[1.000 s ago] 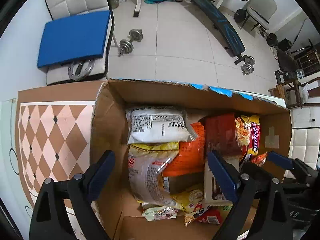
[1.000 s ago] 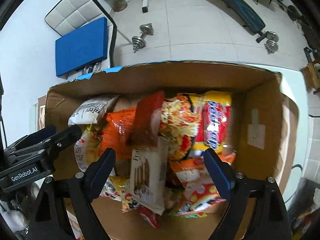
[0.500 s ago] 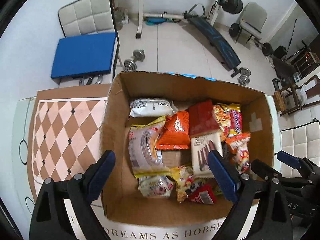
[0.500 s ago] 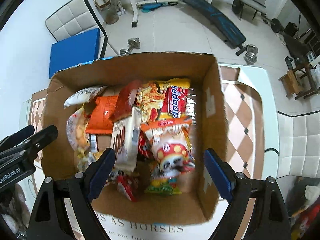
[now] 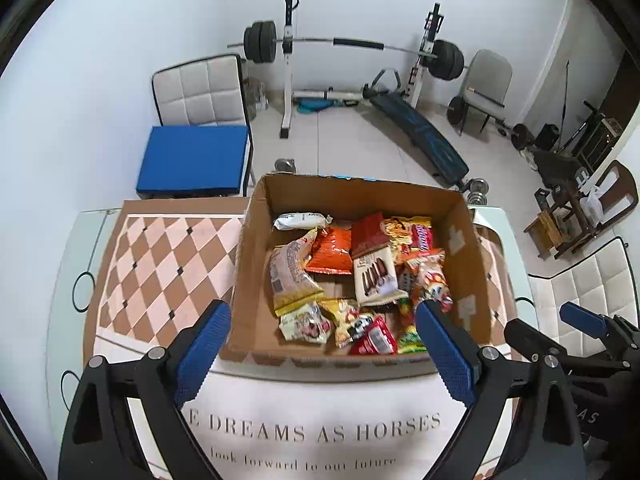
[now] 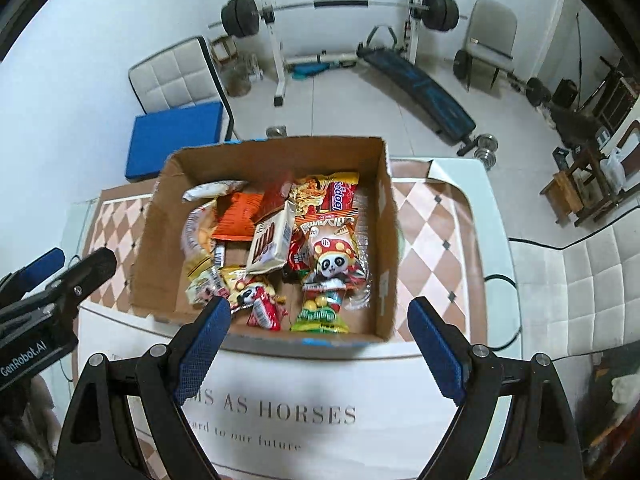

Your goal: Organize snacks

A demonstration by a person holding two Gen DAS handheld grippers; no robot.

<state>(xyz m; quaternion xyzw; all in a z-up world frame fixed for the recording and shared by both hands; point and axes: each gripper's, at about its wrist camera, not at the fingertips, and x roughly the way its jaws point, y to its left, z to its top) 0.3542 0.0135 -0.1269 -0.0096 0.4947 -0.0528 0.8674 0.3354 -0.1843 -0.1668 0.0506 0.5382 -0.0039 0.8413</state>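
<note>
An open cardboard box (image 5: 248, 248) (image 6: 158, 240) stands on the table and holds several snack packets: an orange bag (image 5: 330, 254), a white biscuit pack (image 5: 376, 276) (image 6: 270, 242), a red noodle pack (image 6: 340, 200), a panda packet (image 6: 332, 256) and a white bag (image 5: 300, 221). My left gripper (image 5: 322, 350) is open and empty, above the table in front of the box. My right gripper (image 6: 318, 344) is open and empty, also in front of the box. Each gripper shows at the edge of the other's view.
The table has a checked brown cloth (image 5: 160, 256) and a white mat with printed words (image 5: 320, 432). White chairs (image 5: 592, 296) stand at the right. A chair with a blue cushion (image 5: 192, 160) and a weight bench (image 5: 416, 124) stand behind the table.
Both grippers have pulled up and back from inside the box. The box now looks smaller and the whole room shows. Both stay open and empty.
</note>
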